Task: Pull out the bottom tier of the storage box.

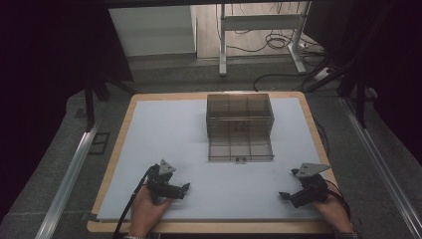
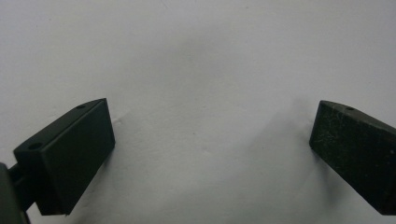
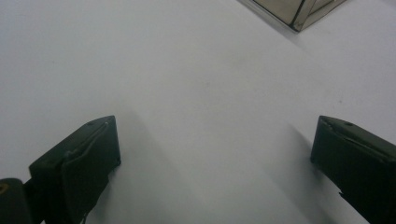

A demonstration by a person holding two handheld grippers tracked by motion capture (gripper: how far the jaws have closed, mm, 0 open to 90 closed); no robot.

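— Two black two-jaw grippers sit low over the near edge of your white table mat [image 1: 164, 134], one in each hand. Your left gripper [image 1: 185, 188] points toward the middle, and so does your right gripper [image 1: 283, 196].

— Are the jaws apart?

— Yes, on both. In the left gripper view your left gripper [image 2: 212, 135] has its jaws spread wide with bare white mat between them, holding nothing. In the right gripper view your right gripper [image 3: 217, 149] is spread just as wide, also holding nothing.

— Where is the box from there?

— One smoky translucent plastic compartment box [image 1: 240, 117] stands beyond both grippers, at the middle of the far half of the mat, well apart from either. Its hinged lid [image 1: 241, 148] lies flat on the mat on your side, so the lid's front edge is the nearest part to you. It lies forward and to the right of your left gripper, forward and to the left of your right one.

— What is hard to read?

— The dividers show only faintly through the tinted plastic, so you cannot count the compartments surely, nor tell whether anything lies in them. In the right gripper view just one corner of the box [image 3: 299, 11] shows, cut off at the top edge.

— And past the table?

— One white desk frame [image 1: 259, 30] stands on the floor, cables around its feet; the sides are dark.
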